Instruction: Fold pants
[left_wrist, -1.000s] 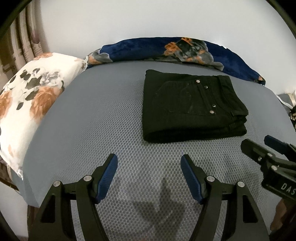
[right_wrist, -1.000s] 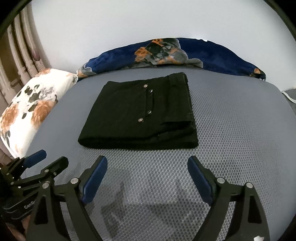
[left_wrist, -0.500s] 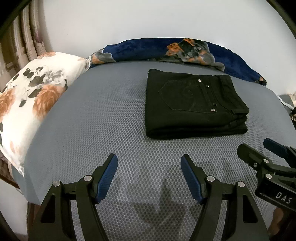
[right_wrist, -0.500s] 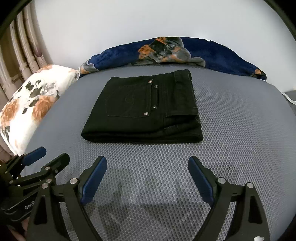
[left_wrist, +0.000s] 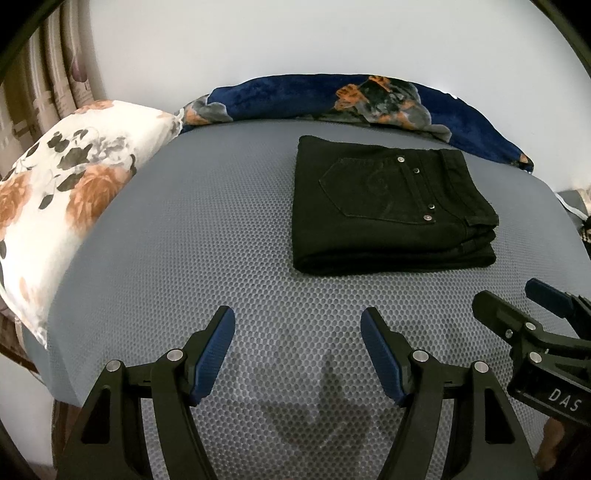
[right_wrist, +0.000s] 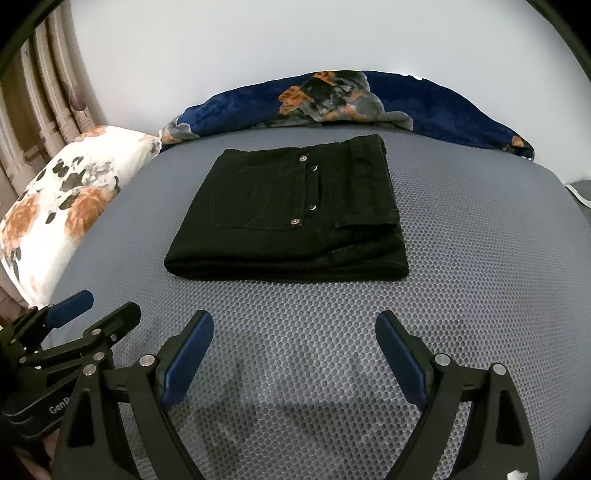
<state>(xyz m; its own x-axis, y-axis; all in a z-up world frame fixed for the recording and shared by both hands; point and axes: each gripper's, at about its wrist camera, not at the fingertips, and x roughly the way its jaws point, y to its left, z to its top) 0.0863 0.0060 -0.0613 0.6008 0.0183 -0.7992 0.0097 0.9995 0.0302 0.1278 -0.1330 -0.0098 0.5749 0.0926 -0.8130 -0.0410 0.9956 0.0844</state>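
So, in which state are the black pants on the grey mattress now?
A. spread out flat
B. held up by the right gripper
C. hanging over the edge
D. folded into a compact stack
D: the black pants lie as a layered rectangle on the grey mattress, with a back pocket on top.

Folded pants (left_wrist: 388, 206) on grey bed (left_wrist: 192, 236)

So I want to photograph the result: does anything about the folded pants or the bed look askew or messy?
Nothing stands out. The black pants lie flat in a compact rectangle on the grey mattress, layers stacked fairly evenly, pocket side up. Both the left gripper and right gripper are open and clear of them.
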